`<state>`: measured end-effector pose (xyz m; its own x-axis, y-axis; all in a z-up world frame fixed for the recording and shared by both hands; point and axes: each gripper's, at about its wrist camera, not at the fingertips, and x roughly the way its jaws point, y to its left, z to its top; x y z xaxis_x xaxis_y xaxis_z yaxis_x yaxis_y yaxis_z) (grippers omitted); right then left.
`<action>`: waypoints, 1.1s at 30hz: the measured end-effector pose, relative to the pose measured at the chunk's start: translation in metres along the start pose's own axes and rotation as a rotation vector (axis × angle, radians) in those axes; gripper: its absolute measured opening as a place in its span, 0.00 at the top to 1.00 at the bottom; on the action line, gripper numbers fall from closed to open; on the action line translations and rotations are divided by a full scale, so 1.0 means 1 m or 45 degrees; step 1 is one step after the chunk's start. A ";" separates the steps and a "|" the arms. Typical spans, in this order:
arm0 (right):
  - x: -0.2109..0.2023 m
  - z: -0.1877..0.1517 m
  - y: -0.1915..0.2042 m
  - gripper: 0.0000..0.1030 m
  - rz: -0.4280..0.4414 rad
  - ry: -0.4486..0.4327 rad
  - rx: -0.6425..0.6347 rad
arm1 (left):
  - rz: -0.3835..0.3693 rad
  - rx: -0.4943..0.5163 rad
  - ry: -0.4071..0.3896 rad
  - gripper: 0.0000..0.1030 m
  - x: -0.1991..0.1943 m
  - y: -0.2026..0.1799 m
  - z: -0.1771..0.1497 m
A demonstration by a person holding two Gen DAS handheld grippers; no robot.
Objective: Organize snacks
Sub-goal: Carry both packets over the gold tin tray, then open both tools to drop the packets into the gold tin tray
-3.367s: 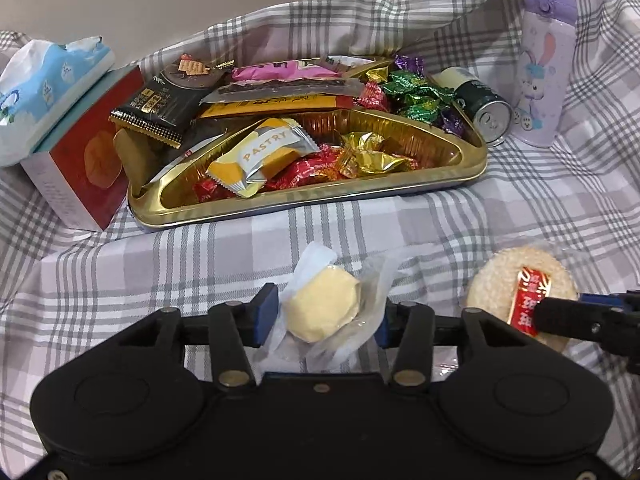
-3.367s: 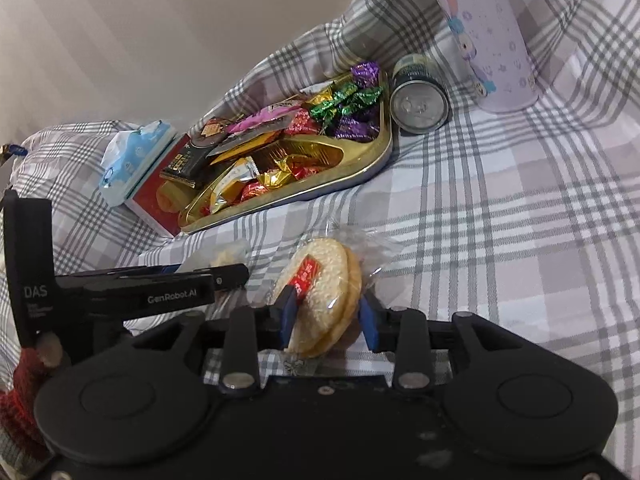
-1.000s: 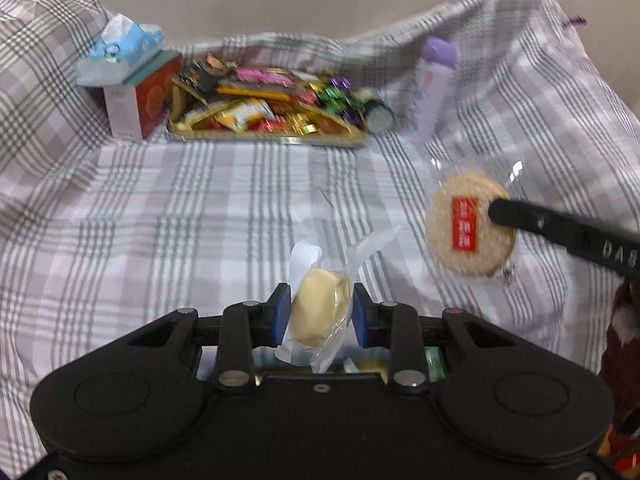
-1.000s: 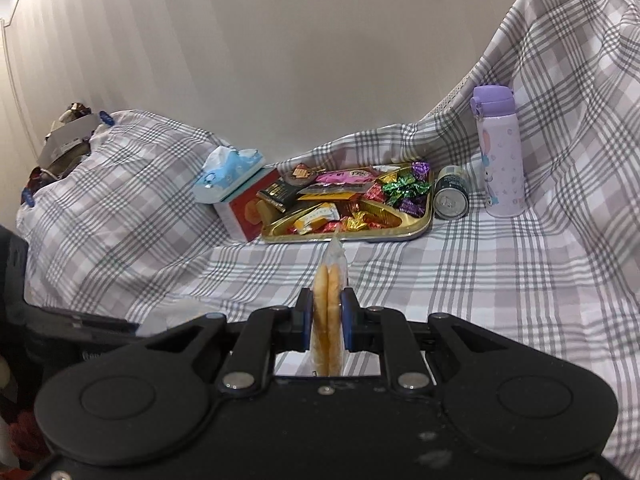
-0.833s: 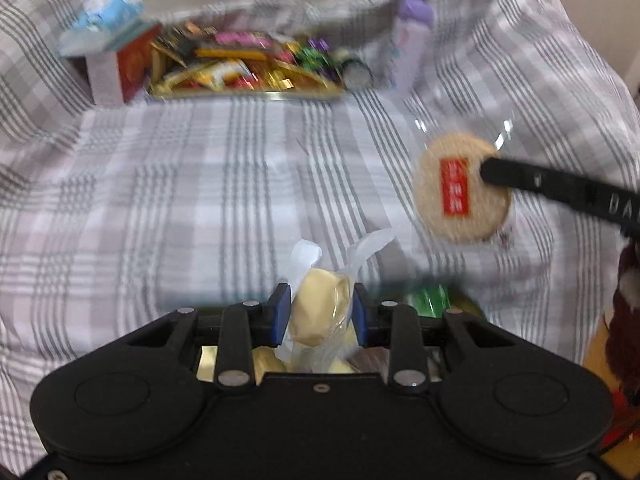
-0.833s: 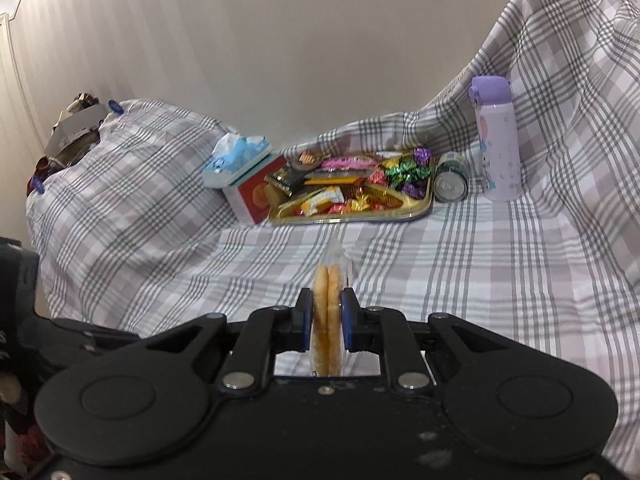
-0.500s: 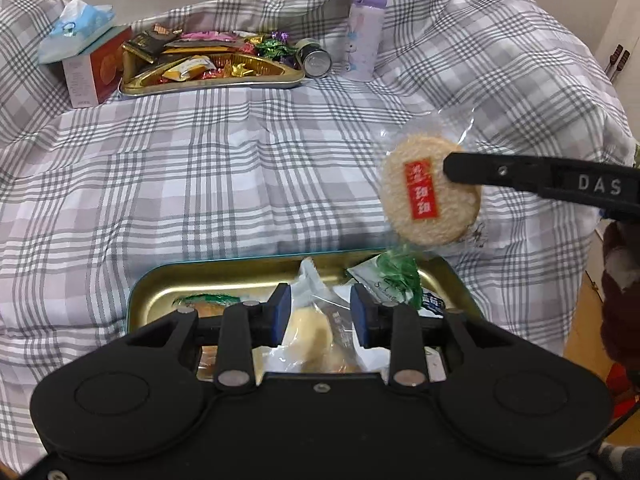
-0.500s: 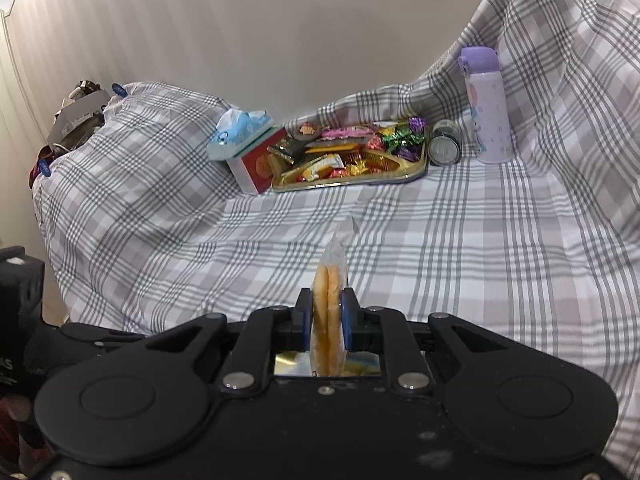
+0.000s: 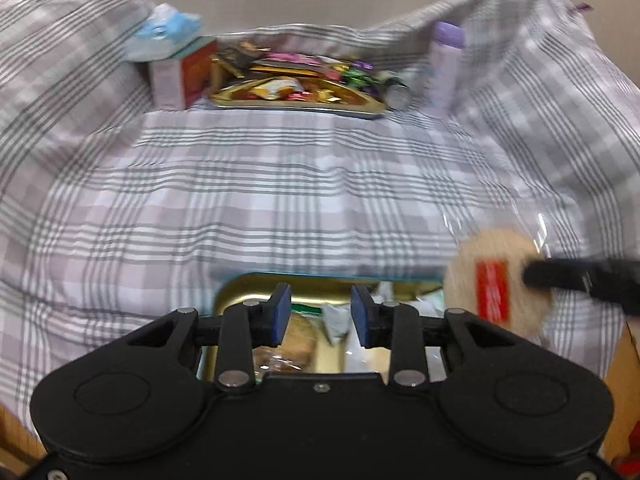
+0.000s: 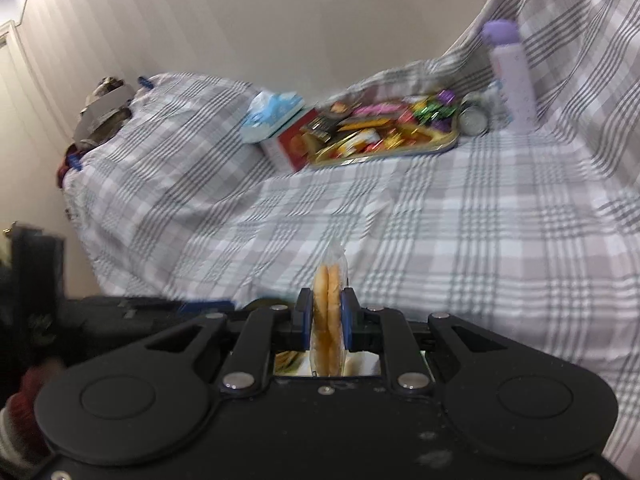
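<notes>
Grey-and-white plaid cloth [image 9: 304, 184], soft and creased, drapes the whole surface and rises in folds at the back and sides.

Far gold-coloured metal tray [image 9: 296, 105], shallow and glossy, heaped with foil-wrapped sweets and flat packets, lies at the back of the cloth. Red-and-white cardboard box [image 9: 178, 76] stands just beside its left end, with a blue-and-white soft tissue pack [image 9: 164, 36] on top. Lilac plastic bottle with a purple cap [image 10: 510, 76] stands upright to the tray's right; a small dark metal can [image 10: 474, 120] lies on its side between them.

Near gold-coloured metal tray [image 9: 240, 292], at the cloth's front edge, holds blurred wrapped snacks.

Left gripper [image 9: 318, 314]: black, with blue pads, jaws part-way apart and gripping nothing, poised over the near tray and its snacks.

Right gripper [image 10: 327, 320]: jaws clamped edge-on upon a round sesame-crusted cracker in clear film with a red label [image 9: 496, 280], held in the air at the near tray's right end.
</notes>
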<state>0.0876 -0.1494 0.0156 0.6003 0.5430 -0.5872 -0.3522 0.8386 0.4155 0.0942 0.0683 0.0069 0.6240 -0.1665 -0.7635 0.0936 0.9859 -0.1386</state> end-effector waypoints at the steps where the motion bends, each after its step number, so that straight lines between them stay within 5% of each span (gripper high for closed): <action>1: 0.001 -0.002 0.003 0.84 0.022 0.024 -0.001 | 0.012 -0.013 -0.002 0.59 0.000 0.003 0.001; 8: 0.024 -0.024 0.010 0.84 0.184 0.269 0.083 | 0.047 -0.065 0.009 0.59 0.005 0.012 0.004; 13: 0.036 -0.036 0.017 0.80 0.071 0.336 -0.016 | 0.024 -0.053 0.031 0.59 0.009 0.008 0.001; 19: 0.028 -0.036 0.015 0.63 -0.125 0.239 -0.131 | 0.005 -0.037 0.048 0.59 0.010 0.001 -0.002; 33: 0.000 -0.035 0.032 0.59 -0.421 0.032 -0.218 | 0.121 -0.074 0.067 0.59 -0.001 -0.016 -0.010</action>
<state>0.0511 -0.1213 0.0050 0.6849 0.2410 -0.6876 -0.2588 0.9626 0.0796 0.0845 0.0527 0.0040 0.5865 -0.0740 -0.8066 -0.0101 0.9951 -0.0987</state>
